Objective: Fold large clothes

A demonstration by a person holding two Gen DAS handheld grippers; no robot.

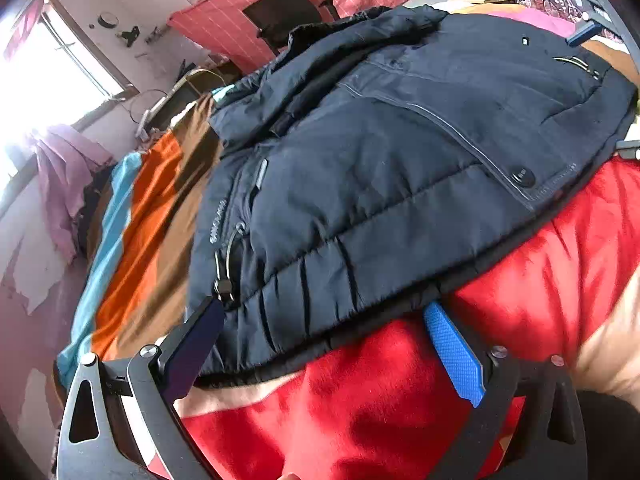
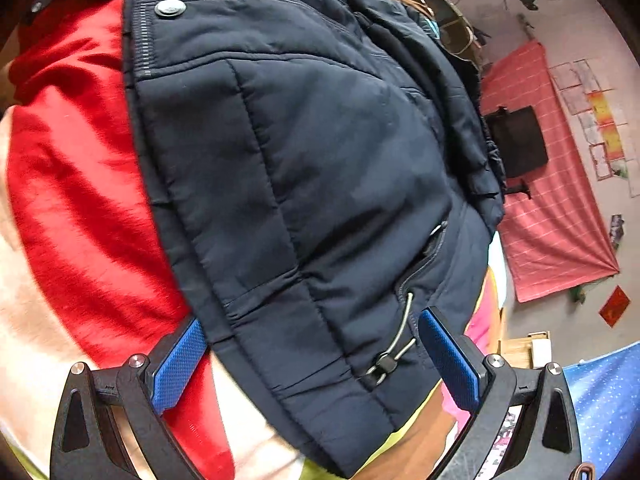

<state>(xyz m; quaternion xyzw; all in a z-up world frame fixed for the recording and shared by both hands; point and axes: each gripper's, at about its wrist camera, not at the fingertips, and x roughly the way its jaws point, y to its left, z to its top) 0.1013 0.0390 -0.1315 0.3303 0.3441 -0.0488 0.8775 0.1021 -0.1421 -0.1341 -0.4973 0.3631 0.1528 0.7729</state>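
Through the left wrist view I see my left tool point(image 1: 324, 344) with its jaws spread wide, straddling the hem of the navy padded jacket point(image 1: 400, 140) without pinching it; one finger sits by the drawcord toggle point(image 1: 224, 286), the blue pad point(image 1: 456, 354) lies just under the hem edge. The jacket lies on the bed, over a red blanket point(image 1: 540, 280), with a striped orange and blue cover point(image 1: 136, 232) beside it. Across the garment a sliver of the other tool point(image 1: 628, 150) shows at its far edge. In the right wrist view my right tool point(image 2: 312, 350) is likewise wide apart, the hem corner and its toggle point(image 2: 384, 366) lying between the fingers, not gripped as far as I can tell. A snap button point(image 2: 170, 8) marks the front placket. My judgement: the step in hand is taking the hem at both corners for a fold. To do it well I should bite deep enough to catch every padded layer, keep the elastic cord out of the pads, avoid snagging the blanket beneath, and lift both sides evenly. I see no containers in either view.
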